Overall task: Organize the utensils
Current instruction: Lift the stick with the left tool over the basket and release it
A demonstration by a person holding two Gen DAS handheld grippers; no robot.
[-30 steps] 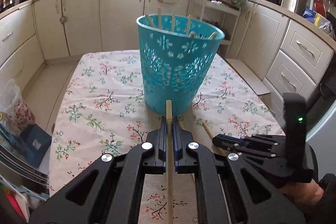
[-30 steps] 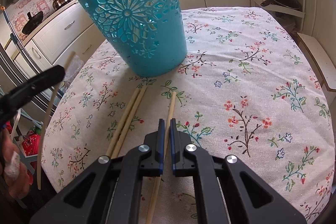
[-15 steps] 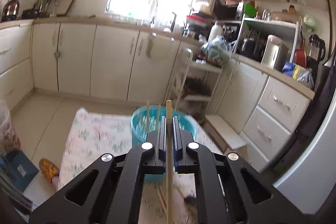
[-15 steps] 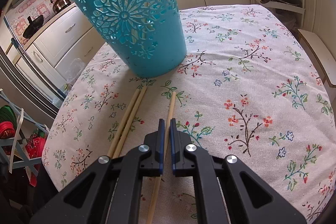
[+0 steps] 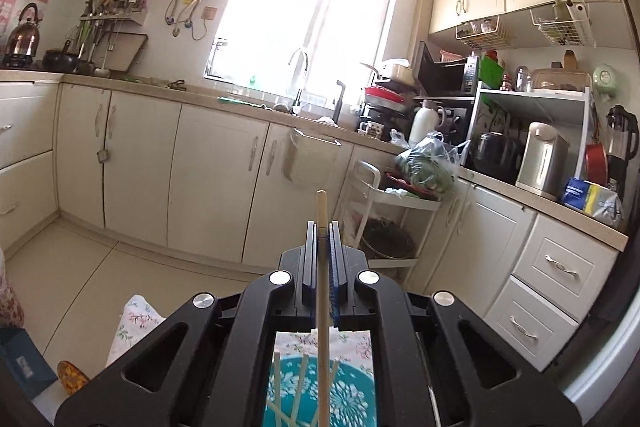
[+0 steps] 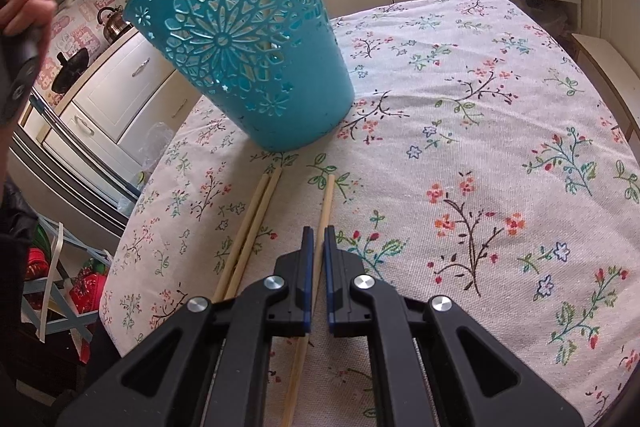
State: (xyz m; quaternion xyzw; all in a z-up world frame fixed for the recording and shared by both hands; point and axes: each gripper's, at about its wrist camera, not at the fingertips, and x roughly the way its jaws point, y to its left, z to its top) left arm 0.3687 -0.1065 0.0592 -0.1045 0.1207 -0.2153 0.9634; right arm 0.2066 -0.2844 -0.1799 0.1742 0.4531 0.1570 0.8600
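Observation:
My left gripper (image 5: 324, 227) is shut on a wooden chopstick (image 5: 321, 307) and held high, pointing at the kitchen cabinets. Directly below it, seen through the gripper frame, is the open top of the teal cut-out basket (image 5: 352, 399) with several chopsticks inside. In the right wrist view the basket (image 6: 240, 47) stands on the floral tablecloth (image 6: 480, 107). My right gripper (image 6: 316, 231) is low over the cloth, shut on a chopstick (image 6: 326, 203) that lies pointing toward the basket. Two more chopsticks (image 6: 248, 227) lie side by side to its left.
A person's hand (image 6: 28, 3) holds the left gripper's handle at the upper left of the right wrist view. Cream cabinets (image 5: 216, 179), a white trolley (image 5: 384, 219) and a crowded counter ring the table. A slipper (image 5: 72, 375) lies on the floor.
My left gripper rose with its chopstick from table height in front of the basket to above the basket's open top, and tilted up toward level. The right gripper has stayed in place.

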